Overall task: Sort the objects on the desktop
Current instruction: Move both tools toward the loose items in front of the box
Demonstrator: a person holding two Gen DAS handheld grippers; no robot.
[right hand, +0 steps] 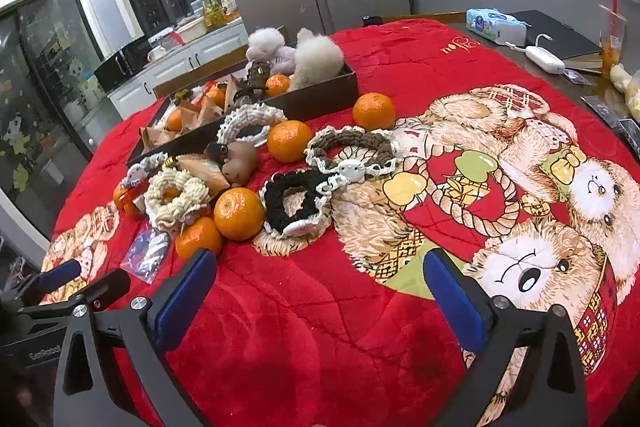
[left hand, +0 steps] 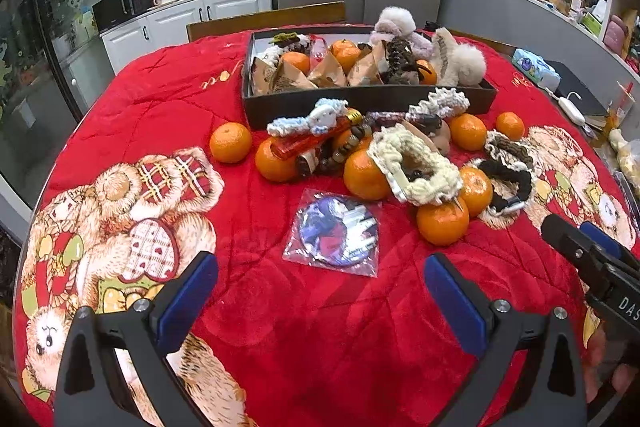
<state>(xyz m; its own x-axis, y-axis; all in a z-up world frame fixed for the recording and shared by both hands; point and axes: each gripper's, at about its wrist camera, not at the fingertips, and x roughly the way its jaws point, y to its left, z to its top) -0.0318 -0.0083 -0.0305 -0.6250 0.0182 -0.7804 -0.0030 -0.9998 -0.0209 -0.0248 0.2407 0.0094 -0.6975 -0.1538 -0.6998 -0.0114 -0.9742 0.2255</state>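
Tangerines [left hand: 364, 175] and crocheted scrunchies [left hand: 416, 165] lie heaped ahead of the left gripper [left hand: 320, 291], before the dark box [left hand: 360, 98]; right gripper [right hand: 320, 291] likewise spread wide, both holding nothing.

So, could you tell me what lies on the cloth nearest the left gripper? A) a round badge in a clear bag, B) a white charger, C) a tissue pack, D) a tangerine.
A: the badge in its clear bag lies flat on the cloth, just ahead of the open left gripper, nearer than any tangerine.
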